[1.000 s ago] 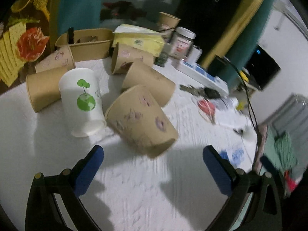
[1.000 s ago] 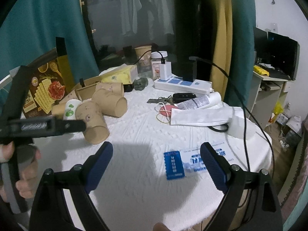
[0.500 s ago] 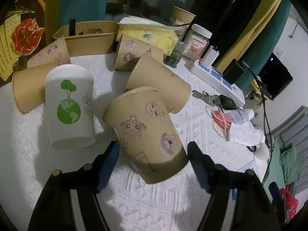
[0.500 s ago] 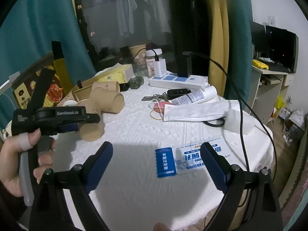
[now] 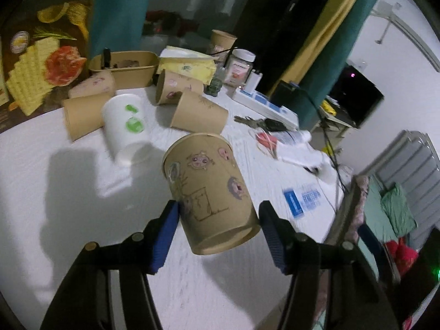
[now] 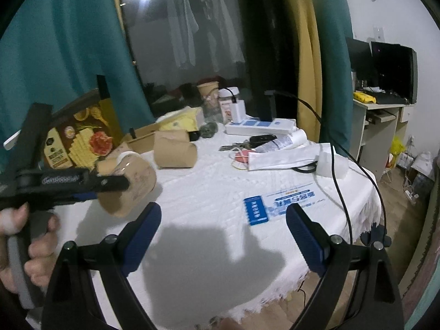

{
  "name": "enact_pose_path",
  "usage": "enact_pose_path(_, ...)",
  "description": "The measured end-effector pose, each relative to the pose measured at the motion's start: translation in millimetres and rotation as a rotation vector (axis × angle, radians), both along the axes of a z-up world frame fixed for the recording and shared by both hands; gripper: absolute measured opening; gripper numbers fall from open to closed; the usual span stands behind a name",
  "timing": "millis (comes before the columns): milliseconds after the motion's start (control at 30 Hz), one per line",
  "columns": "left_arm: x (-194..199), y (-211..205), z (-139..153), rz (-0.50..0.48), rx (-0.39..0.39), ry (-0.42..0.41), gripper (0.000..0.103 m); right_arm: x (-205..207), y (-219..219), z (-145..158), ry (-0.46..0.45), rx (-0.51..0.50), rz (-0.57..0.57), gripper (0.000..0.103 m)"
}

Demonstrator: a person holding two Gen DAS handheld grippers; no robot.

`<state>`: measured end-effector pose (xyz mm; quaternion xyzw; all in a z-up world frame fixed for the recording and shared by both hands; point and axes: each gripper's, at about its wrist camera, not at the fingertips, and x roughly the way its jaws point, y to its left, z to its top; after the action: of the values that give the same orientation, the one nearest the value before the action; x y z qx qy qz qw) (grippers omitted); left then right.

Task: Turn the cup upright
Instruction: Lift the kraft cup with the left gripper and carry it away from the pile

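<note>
While clamped, cup (image 5: 209, 189) in left hand-held gripper (image 5: 218, 216).

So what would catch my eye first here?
Probably the brown cup clamped in the left gripper, lifted off the white tablecloth with its mouth tipped away. Behind it, a heap of cups lies on its side, one white cup among the brown. The right gripper hangs open over bare cloth, near a blue packet.
</note>
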<state>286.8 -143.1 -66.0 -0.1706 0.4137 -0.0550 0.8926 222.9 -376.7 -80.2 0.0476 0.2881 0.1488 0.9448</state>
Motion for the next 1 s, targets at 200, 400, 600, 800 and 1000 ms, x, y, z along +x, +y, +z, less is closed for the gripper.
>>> enact_pose_path(200,-87,38,3,0.029,0.04,-0.016,0.06,-35,42,-6,0.024,0.023,0.052,0.091)
enact_pose_path(400,-157,89,-13,0.146,0.13,-0.014,0.06,-57,92,-18,0.082,0.026,0.153,0.091)
enact_pose_path(600,-179,119,-44,0.223,0.138,0.03,0.06,-64,132,-35,0.159,-0.019,0.236,0.091)
enact_pose_path(800,-178,121,-57,0.2,0.128,0.048,0.06,-55,148,-42,0.185,-0.048,0.263,0.091)
enact_pose_path(1000,-173,122,-59,0.15,0.065,0.05,0.079,-49,161,-39,0.207,-0.049,0.276,0.091)
